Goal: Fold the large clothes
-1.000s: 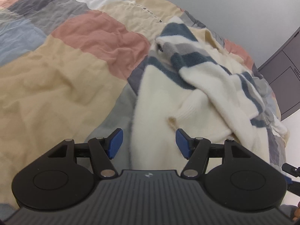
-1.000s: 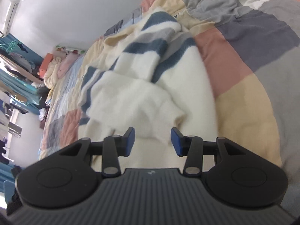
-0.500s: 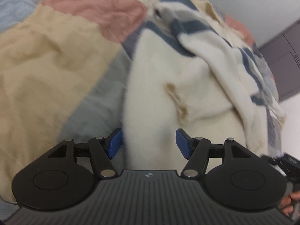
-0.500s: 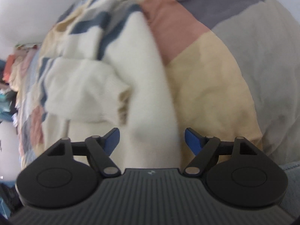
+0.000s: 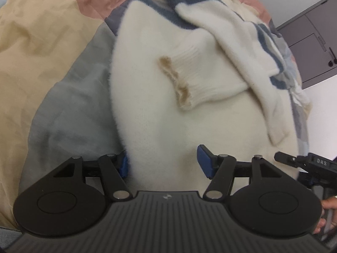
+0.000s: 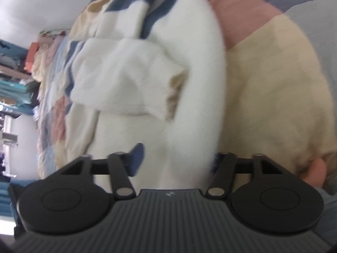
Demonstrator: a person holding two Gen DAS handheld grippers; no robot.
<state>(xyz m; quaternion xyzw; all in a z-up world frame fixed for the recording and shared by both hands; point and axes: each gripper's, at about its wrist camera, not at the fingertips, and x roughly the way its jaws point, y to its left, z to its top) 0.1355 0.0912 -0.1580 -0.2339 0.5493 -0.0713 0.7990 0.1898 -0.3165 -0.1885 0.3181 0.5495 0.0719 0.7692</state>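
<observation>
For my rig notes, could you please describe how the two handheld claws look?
Both match: the left claw and right claw have matte black ribbed bodies, two round discs, black linkage arms with silver pivot pins, blue finger pads and a small logo at centre.

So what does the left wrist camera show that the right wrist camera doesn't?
Left wrist only: the grey cabinet, the other gripper's black tip at the right edge, and the left gripper, open across the sweater's left edge.

Right wrist only: cluttered shelves, piled laundry, and the right gripper, jaws closing over the sweater's right edge.

Both: the white blue-striped sweater, its ribbed cuff and the patchwork quilt.
</observation>
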